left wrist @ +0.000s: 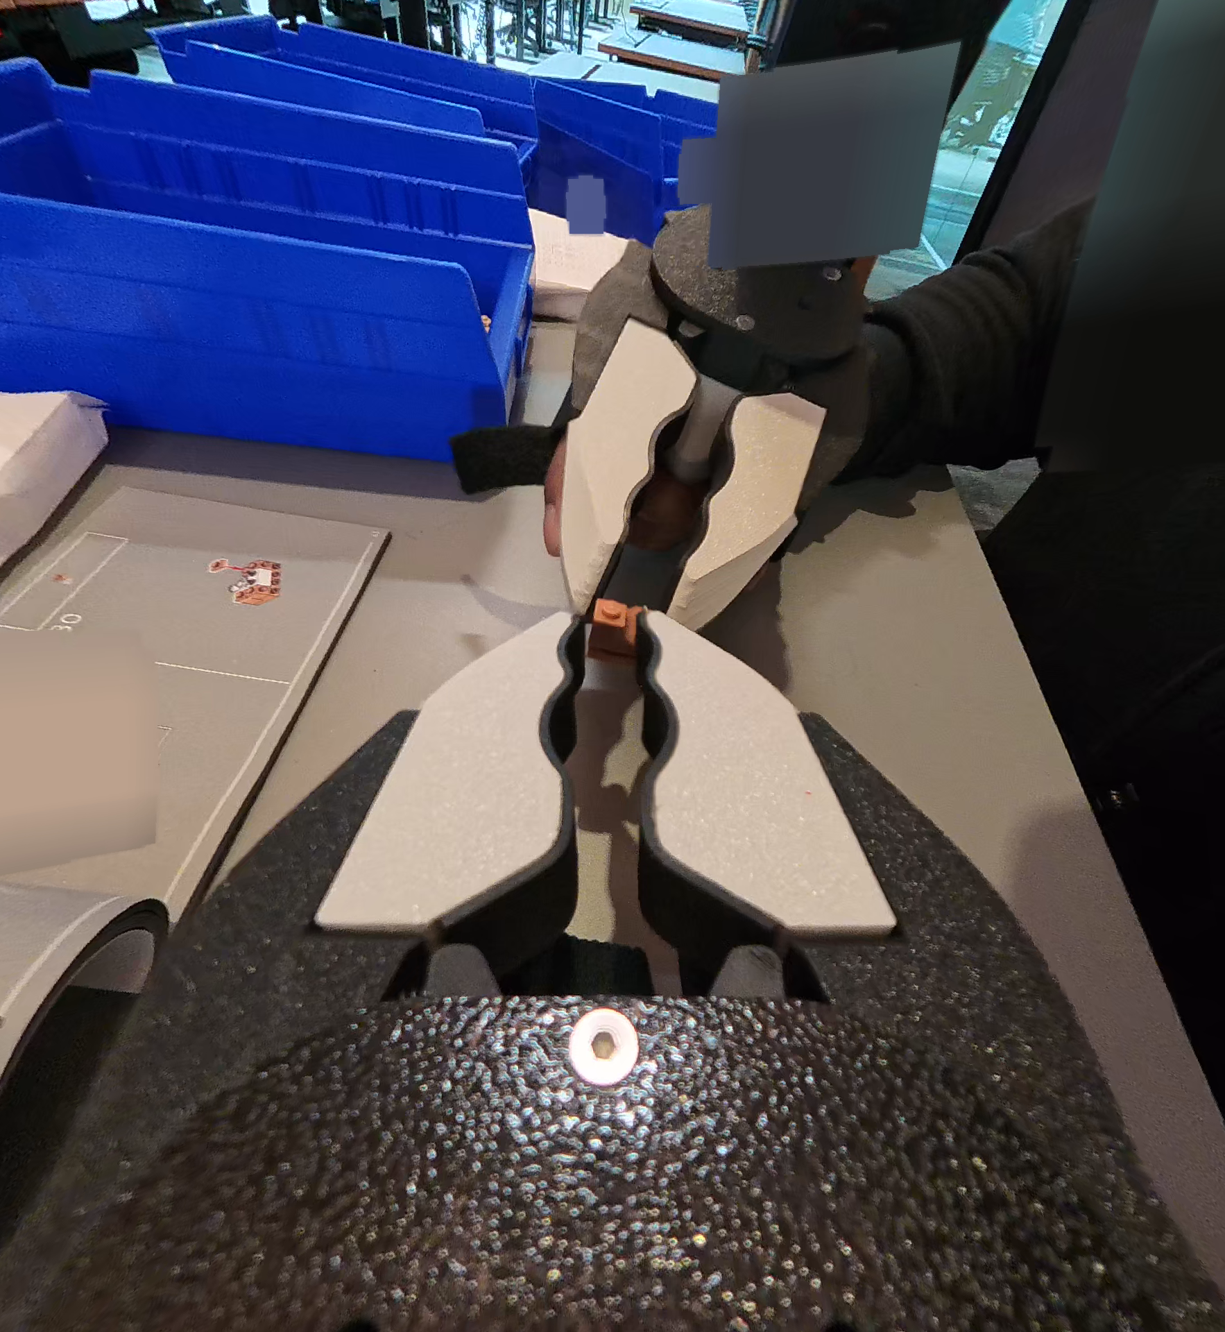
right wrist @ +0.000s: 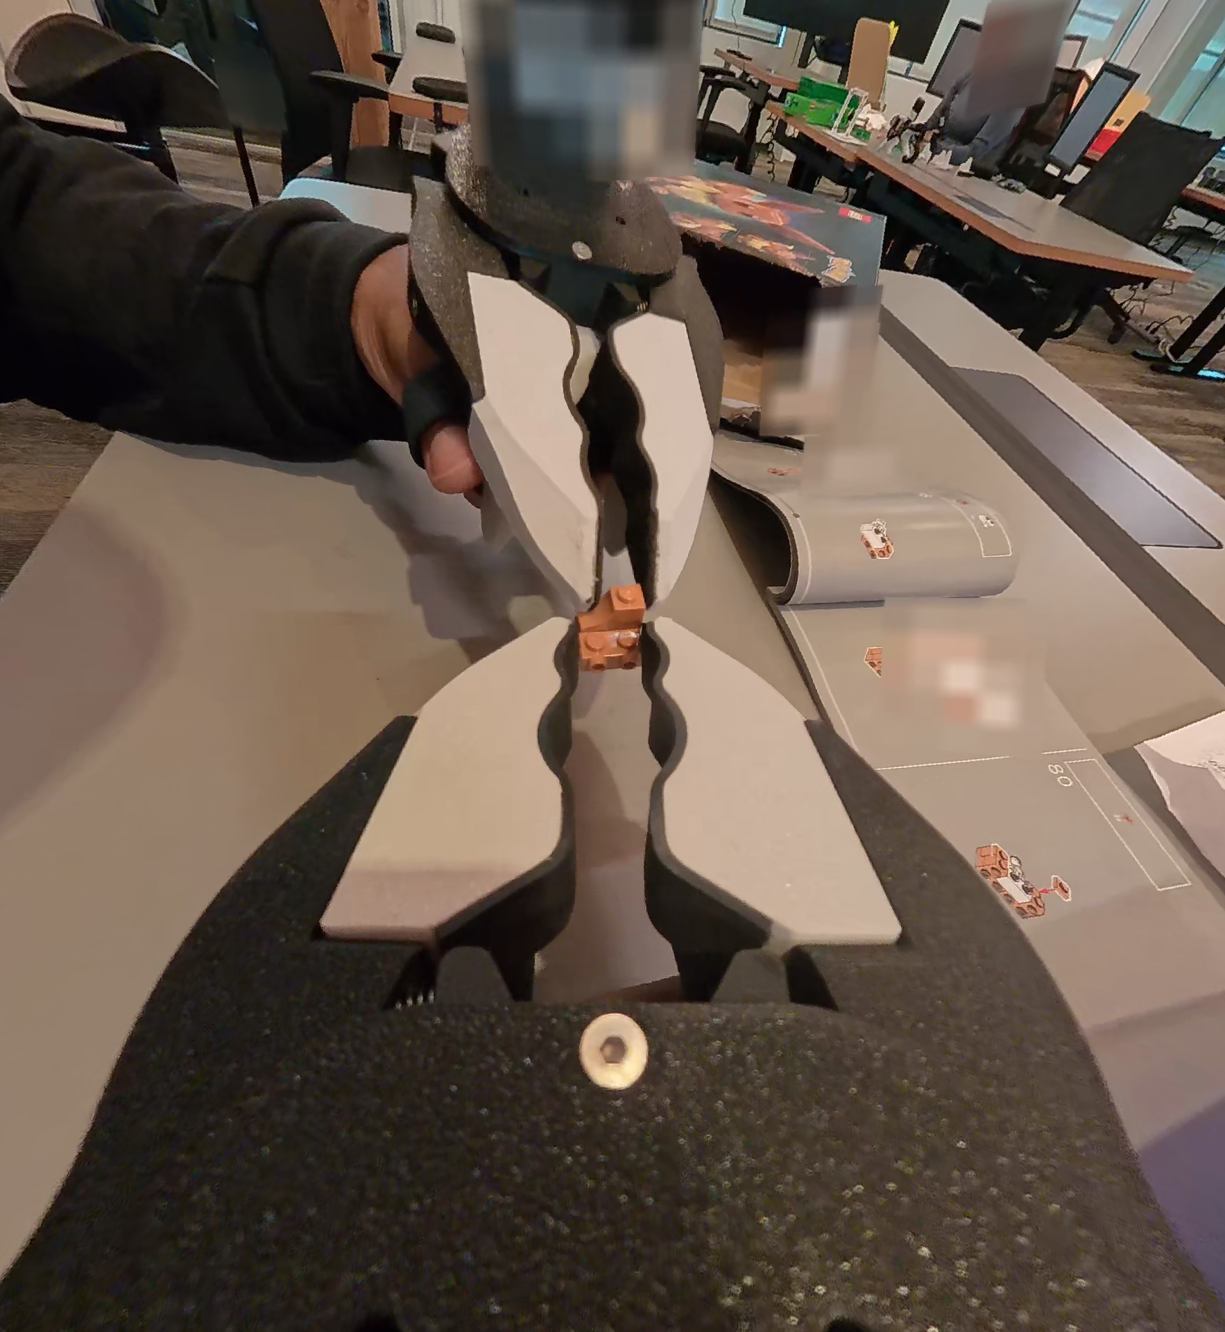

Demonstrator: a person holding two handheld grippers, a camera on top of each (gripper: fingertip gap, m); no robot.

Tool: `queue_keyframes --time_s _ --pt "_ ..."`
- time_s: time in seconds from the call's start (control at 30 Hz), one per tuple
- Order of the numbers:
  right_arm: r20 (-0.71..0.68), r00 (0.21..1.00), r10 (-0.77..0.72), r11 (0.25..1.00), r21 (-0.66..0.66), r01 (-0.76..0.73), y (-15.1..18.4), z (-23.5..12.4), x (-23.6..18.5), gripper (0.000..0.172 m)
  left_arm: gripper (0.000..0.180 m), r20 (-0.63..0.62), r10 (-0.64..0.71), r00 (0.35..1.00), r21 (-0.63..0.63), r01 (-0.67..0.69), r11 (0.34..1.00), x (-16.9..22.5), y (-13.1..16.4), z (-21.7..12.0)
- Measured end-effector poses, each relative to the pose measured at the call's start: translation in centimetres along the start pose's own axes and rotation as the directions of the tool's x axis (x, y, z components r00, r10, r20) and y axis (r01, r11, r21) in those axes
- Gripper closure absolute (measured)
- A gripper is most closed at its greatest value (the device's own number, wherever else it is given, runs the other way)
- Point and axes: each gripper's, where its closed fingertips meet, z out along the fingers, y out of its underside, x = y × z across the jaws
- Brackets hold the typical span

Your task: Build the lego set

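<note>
Between both hand-held gripper (right wrist: 611,649) tips: orange brick assembly (right wrist: 611,631), clamped.

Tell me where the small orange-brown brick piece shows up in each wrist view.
Left wrist view: orange-brown brick piece, centre, between the facing fingertips.
Right wrist view: same piece, centre, between the facing fingertips.
Shared landmark: open grey instruction booklet.
</note>
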Motion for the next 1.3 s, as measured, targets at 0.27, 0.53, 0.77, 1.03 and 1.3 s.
queue_keyframes --time_s 0.27,0.53,0.77,1.03,1.3 --pt "-0.033 0.997 -0.064 0.998 0.001 0.064 -0.2 -0.1 0.0 0.156 0.166 -0.029 -0.069 0.997 0.001 0.069 0.998 0.1 0.1 0.0" --pt "-0.057 0.991 -0.123 0.992 -0.001 0.123 -0.3 -0.1 -0.1 0.156 0.166 -0.096 -0.205 0.974 -0.003 0.206 0.979 0.3 0.3 -0.1" --pt "-0.064 0.983 -0.172 0.985 0.006 0.173 -0.6 -0.1 -0.5 0.156 0.166 -0.165 -0.305 0.938 -0.014 0.307 0.951 0.6 0.3 -0.2" --pt "-0.065 0.98 -0.189 0.982 0.019 0.19 -0.9 -0.1 -0.8 0.156 0.165 -0.253 -0.409 0.877 -0.019 0.419 0.908 1.0 0.3 -0.2" --pt "-0.066 0.979 -0.193 0.979 0.055 0.197 -1.5 -0.3 -1.0 0.156 0.166 -0.356 -0.482 0.801 0.001 0.516 0.857 1.4 -0.3 -0.5"
